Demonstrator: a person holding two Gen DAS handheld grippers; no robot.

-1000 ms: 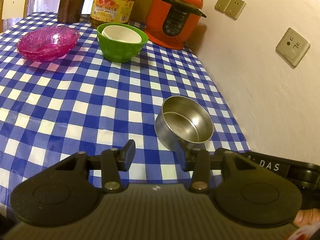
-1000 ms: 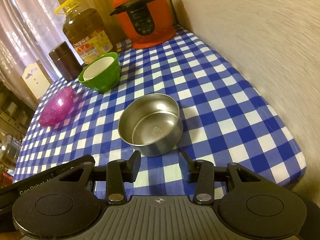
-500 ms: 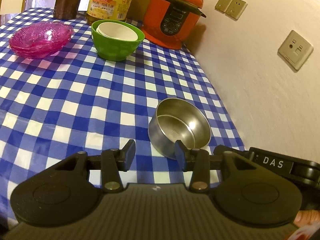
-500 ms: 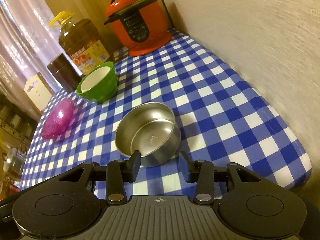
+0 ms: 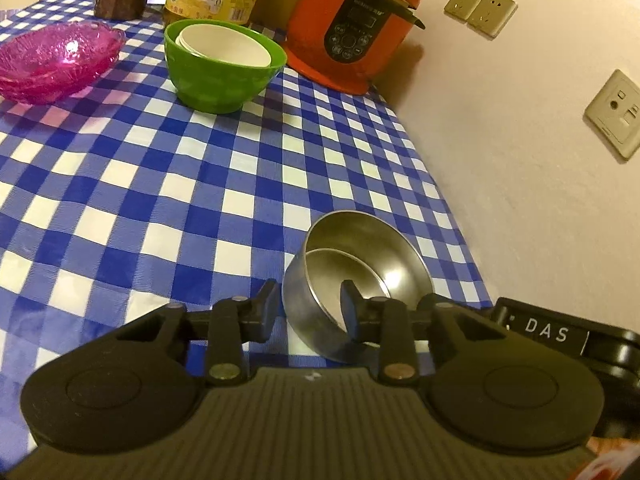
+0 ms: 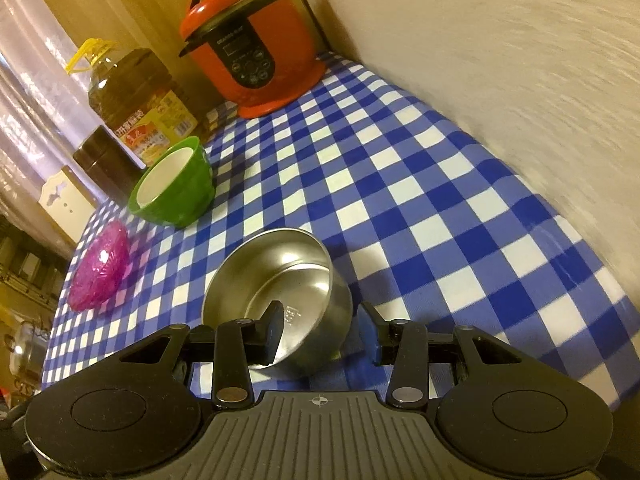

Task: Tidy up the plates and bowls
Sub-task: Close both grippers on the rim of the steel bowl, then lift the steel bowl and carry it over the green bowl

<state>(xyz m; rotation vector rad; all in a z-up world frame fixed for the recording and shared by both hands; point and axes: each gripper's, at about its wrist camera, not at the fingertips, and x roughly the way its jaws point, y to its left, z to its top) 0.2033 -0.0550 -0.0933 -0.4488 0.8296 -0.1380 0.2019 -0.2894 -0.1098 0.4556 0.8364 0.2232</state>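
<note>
Left wrist view: the left gripper (image 5: 308,308) is straddling the near wall of the steel bowl (image 5: 356,276), which is standing near the front right corner of the checked table (image 5: 160,184); one finger is lying outside the wall, the other inside the bowl; a second ago both fingertips were short of the rim, so the gripper is now arriving over it; the jaws have just been closing, with the bowl wall between them, yet a gap is showing on the outer side, so the pads are not yet pressing; the bowl is looking tipped, its far rim higher, though whether it is lifting off the cloth cannot be told; the green bowl (image 5: 224,68), with a white bowl (image 5: 224,46) nested in it, and the pink dish (image 5: 52,60) are sitting far back beside the red cooker (image 5: 352,28).

Right wrist view: the right gripper (image 6: 322,332) is likewise coming over the opposite side of the same steel bowl (image 6: 280,280), closer than a second ago; its left finger is dipping inside the bowl, its right finger standing clear outside; the jaws are partly open, their width unchanged, gripping nothing yet; judged from this, a two-handed pickup is beginning, probably for carrying the steel bowl toward the green bowl (image 6: 176,188) and pink dish (image 6: 100,268).
</note>
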